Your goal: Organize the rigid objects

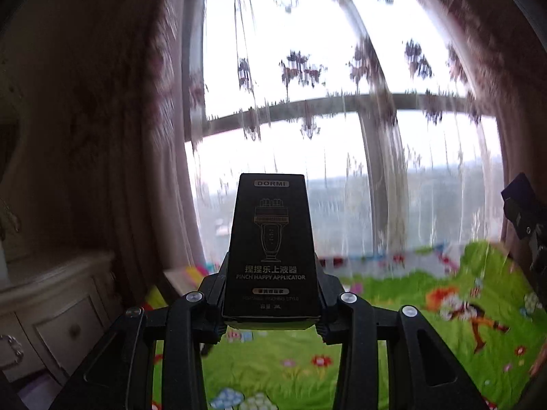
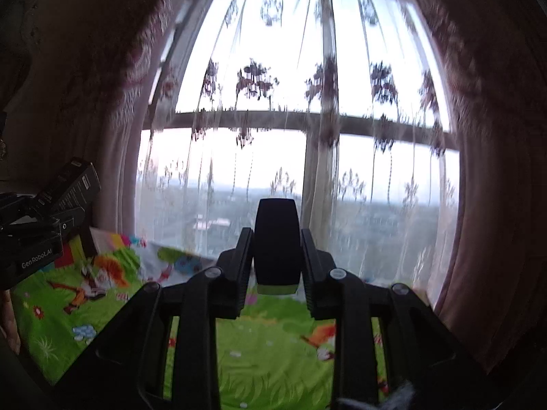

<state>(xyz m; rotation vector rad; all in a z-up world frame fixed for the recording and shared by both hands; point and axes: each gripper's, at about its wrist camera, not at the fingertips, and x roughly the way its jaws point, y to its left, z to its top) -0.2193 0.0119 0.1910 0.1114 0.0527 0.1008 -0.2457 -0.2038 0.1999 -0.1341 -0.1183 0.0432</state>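
Observation:
My left gripper (image 1: 271, 294) is shut on a tall black box (image 1: 271, 246) with gold print reading DORMI and PINCH HAPPY APPLICATOR, held upright in the air. My right gripper (image 2: 277, 256) is shut on a dark rounded object with a pale base (image 2: 276, 242), also held up off the mat. In the right wrist view the left gripper (image 2: 30, 239) and its black box (image 2: 73, 184) show at the left edge. In the left wrist view part of the right gripper (image 1: 526, 215) shows at the right edge.
A green cartoon play mat (image 1: 427, 324) covers the floor below; it also shows in the right wrist view (image 2: 266, 352). A large window with sheer flowered curtains (image 2: 307, 102) fills the background. A white drawer cabinet (image 1: 51, 307) stands at the left. Heavy pink curtains (image 2: 485, 239) hang at the sides.

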